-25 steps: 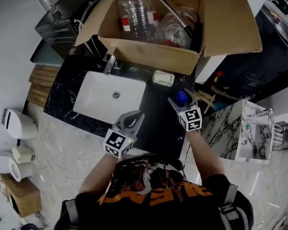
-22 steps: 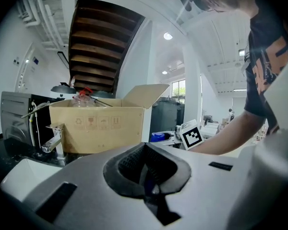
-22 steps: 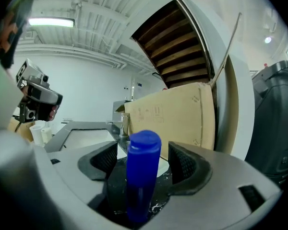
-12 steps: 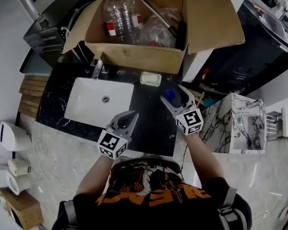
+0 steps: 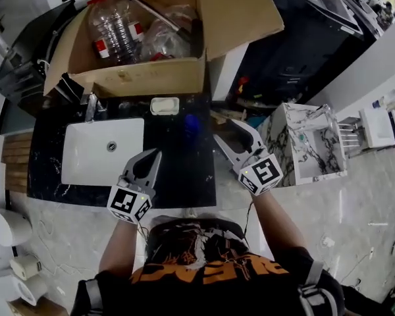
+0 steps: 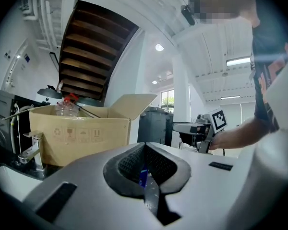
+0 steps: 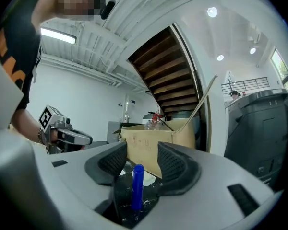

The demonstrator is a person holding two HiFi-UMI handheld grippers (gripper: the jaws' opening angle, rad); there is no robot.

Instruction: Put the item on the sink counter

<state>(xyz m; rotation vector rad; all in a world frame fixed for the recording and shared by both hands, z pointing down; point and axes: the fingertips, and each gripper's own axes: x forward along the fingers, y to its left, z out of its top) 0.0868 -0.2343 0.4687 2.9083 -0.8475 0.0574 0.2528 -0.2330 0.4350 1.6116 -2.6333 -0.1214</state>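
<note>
Countertop (image 5: pixel 178 170) of black veined stone takes up the middle of the head view, with a white sink basin (image 5: pixel 99 153) sunk into its left part and a faucet (image 5: pixel 91 104) at the basin's far edge. Behind the counter stands an open cardboard box (image 5: pixel 138 78) with clear plastic bottles (image 5: pixel 115 31) inside it. The left gripper (image 5: pixel 155 155) hovers over the counter's near edge, just right of the basin. Its own view shows the jaws together at the tips with nothing clamped, and only a sliver of blue shows through the gap between the pads. The right gripper (image 5: pixel 232 133) hangs at the counter's right edge with its jaws apart and closing. A white soap dish (image 5: pixel 164 105) sits on the counter close to the box front. The blue item (image 5: pixel 191 124), a slim tube, stands upright on the sink counter to the right of the basin and just on the near side of the soap dish. In the right gripper view the tube (image 7: pixel 137 186) rises in line with the gap between the jaws, and neither pad (image 7: pixel 175 164) touches it. In the head view it stands apart from that gripper's tips.
</note>
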